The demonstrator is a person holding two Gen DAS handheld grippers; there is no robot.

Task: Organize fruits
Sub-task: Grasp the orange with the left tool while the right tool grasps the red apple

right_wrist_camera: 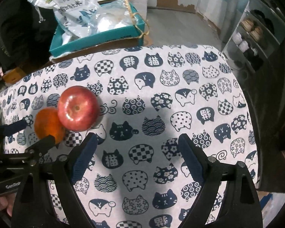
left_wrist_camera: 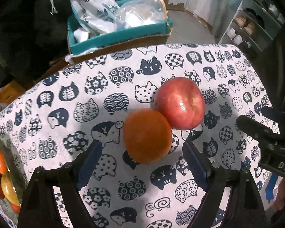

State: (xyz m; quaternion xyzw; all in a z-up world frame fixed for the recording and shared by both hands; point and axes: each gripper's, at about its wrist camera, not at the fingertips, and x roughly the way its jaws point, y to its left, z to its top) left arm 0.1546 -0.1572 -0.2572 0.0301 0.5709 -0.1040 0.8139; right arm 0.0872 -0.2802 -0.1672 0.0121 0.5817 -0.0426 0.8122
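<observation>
An orange (left_wrist_camera: 147,135) and a red apple (left_wrist_camera: 180,102) lie touching each other on a table covered with a cat-print cloth (left_wrist_camera: 85,98). My left gripper (left_wrist_camera: 140,152) is open, its blue pads on either side of the near part of the orange, not touching it. My right gripper (right_wrist_camera: 136,148) is open and empty over bare cloth, to the right of the fruit. In the right wrist view the apple (right_wrist_camera: 78,108) partly hides the orange (right_wrist_camera: 48,124), and the left gripper (right_wrist_camera: 30,133) shows at the left. The right gripper shows at the right edge of the left wrist view (left_wrist_camera: 266,133).
A glass bowl (left_wrist_camera: 1,148) with several apples and oranges sits at the table's left edge. Beyond the far edge stands a teal box (left_wrist_camera: 121,36) full of plastic bags. A shoe rack (right_wrist_camera: 256,34) stands at the far right.
</observation>
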